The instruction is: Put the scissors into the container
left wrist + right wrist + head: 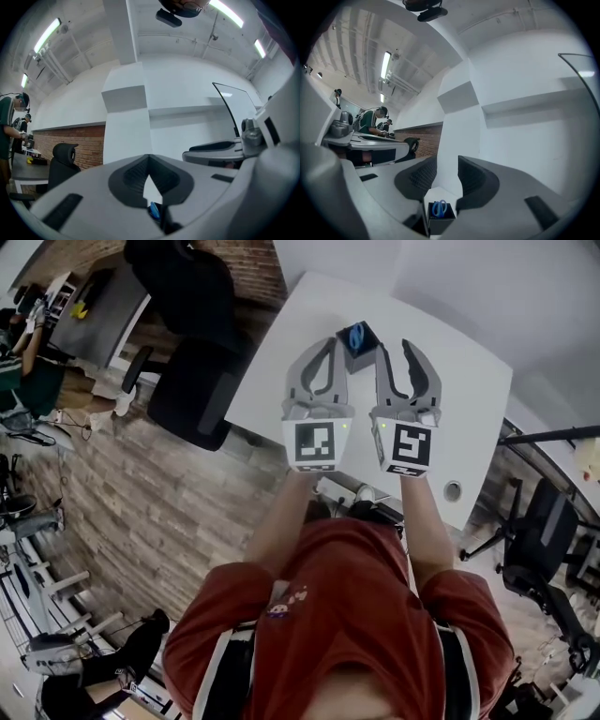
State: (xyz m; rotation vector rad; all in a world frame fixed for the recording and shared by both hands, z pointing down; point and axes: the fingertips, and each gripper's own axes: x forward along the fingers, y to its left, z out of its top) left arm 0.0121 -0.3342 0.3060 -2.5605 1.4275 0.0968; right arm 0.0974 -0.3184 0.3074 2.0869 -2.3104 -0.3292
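Note:
A small dark container (359, 349) stands on the white table (469, 399), and the blue handles of the scissors (355, 336) stick up out of it. Both grippers hover on the near side of it, empty. My left gripper (329, 343) is just left of the container with its fingertips touching; in the left gripper view its jaws (149, 159) meet, and a bit of the blue scissors (153, 212) shows below them. My right gripper (396, 351) is just right of the container, jaws apart. The right gripper view shows the container (440, 220) and scissors (438, 207) between and below its open gripper (447, 171).
Black office chairs stand left of the table (192, 381) and at the right (536, 540). A cable grommet (453, 490) sits in the table near its front edge. People work at a desk far left (28, 343). A white wall lies beyond the table.

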